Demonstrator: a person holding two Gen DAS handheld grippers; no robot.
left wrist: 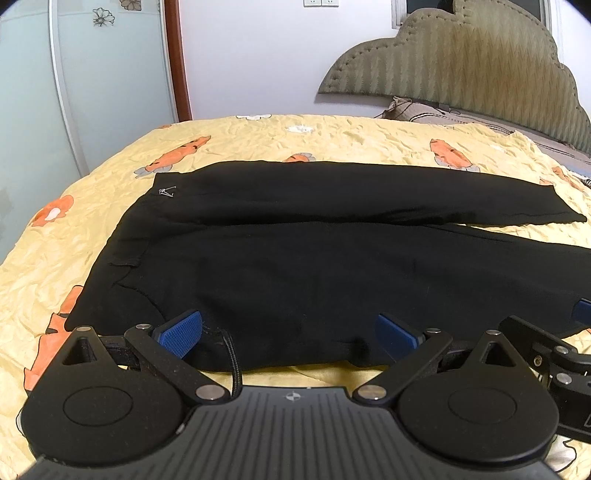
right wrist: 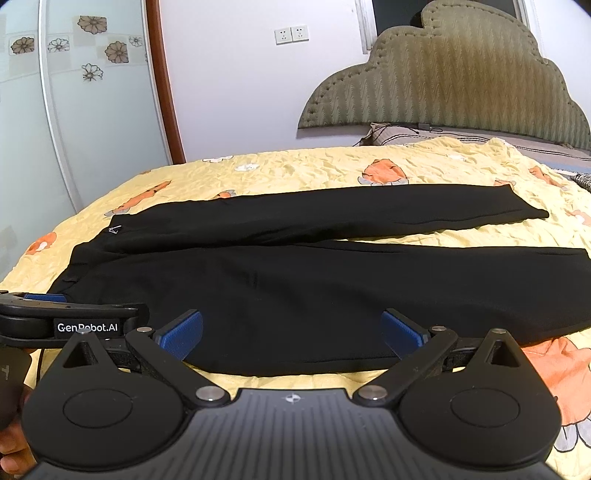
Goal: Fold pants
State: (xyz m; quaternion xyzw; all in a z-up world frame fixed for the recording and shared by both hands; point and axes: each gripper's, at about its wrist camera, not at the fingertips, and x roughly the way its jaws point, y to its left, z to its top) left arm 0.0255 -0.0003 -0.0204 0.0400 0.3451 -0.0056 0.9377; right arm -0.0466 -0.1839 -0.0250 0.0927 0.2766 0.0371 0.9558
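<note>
1. Pants (left wrist: 295,258), black, lie flat on the bed (left wrist: 369,140), waistband toward 9 o'clock, legs running toward 3 o'clock; both views agree.
2. Far leg sits apart from the near leg at the cuff end, with a yellow wedge of bedspread (right wrist: 406,236) between them; in the left view the near leg's cuff is cut off at the frame edge.
3. Small silver logo (left wrist: 166,192) near the waistband at 10 o'clock, too small to read.
4. Left gripper (left wrist: 288,336): fingers (left wrist: 181,332) spread wide, blue pads over the near edge of the pants at 6 o'clock; holding nothing. Cannot tell if the pads touch the cloth.
5. Right gripper (right wrist: 291,332): fingers (right wrist: 183,332) also wide apart, over the near hem edge, nothing between them; contact unclear.
6. Right gripper's body also shows in the left view at 4 o'clock, mostly cut off. Left gripper shows in the right view at 9 o'clock, side-on, labelled "GenRobot.AI", partly hidden behind the right gripper's linkage.
7. Bare hand (right wrist: 14,450) at 8 o'clock in the right view, mostly out of frame.
8. Headboard (right wrist: 443,85) at 1 o'clock, pillow (right wrist: 399,136) below it partly hidden by the bedspread. Wardrobe door (right wrist: 92,110) at 10 o'clock, wall sockets (right wrist: 291,35) at 12 o'clock.
</note>
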